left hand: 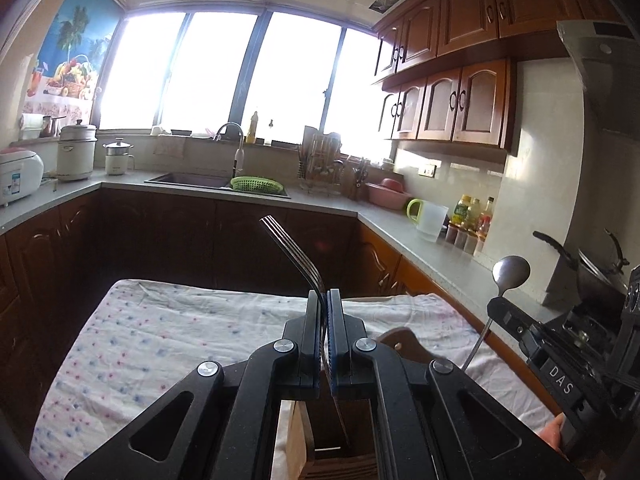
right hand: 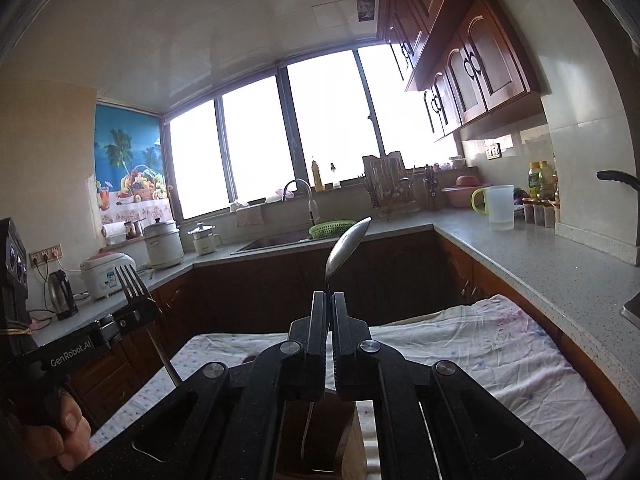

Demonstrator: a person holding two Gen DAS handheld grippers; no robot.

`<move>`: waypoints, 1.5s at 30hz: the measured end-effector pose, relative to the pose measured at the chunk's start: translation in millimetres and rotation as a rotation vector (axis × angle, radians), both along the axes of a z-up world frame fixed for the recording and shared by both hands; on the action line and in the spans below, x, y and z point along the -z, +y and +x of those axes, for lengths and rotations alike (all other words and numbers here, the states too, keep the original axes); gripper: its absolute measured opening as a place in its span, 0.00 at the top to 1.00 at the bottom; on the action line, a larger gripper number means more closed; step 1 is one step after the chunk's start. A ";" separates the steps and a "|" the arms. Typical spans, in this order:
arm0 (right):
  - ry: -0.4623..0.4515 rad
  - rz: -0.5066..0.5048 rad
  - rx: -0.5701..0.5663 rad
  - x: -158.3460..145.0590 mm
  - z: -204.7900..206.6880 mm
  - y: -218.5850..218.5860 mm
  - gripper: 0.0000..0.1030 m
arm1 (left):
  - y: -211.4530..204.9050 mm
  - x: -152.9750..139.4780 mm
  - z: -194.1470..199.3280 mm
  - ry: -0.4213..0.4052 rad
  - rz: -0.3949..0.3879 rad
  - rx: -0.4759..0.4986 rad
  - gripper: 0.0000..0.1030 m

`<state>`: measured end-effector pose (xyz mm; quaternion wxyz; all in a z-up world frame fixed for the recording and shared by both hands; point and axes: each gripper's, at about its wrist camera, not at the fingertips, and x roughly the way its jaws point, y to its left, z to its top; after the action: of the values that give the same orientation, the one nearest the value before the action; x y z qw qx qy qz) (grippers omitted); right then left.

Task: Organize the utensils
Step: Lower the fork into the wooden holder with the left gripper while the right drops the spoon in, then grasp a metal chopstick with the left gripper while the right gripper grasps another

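My left gripper is shut on a steel fork, tines up and leaning left, handle hanging below the jaws. My right gripper is shut on a steel spoon, bowl up, handle hanging down. Both are held above a table with a white dotted cloth. A wooden box sits just under the left gripper; the wooden box also shows below the right gripper. In the left wrist view the right gripper with the spoon is at the right. In the right wrist view the left gripper with the fork is at the left.
A grey counter wraps the kitchen, with a sink, green basket, a dish rack, a white jug, bottles and rice cookers. A wok stands at the right. A hand grips the left tool.
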<state>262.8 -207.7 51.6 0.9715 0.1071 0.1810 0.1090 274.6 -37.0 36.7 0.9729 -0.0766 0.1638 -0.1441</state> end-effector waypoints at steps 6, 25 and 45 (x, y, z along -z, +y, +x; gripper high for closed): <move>0.096 -0.002 -0.035 33.3 -0.9 0.9 0.98 | -2.3 18.9 8.6 0.058 0.017 0.020 0.99; 0.206 0.014 -0.071 49.6 1.7 -1.4 0.98 | 14.3 5.5 14.9 0.129 -0.015 0.035 0.98; 0.210 0.192 -0.011 29.5 -60.2 -51.8 0.14 | 71.1 15.7 -75.3 0.197 -0.109 -0.082 0.24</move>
<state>202.6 -259.5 22.1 0.9319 0.2096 0.2711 0.1193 199.3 34.1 21.0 0.9515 -0.1501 0.2474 -0.1045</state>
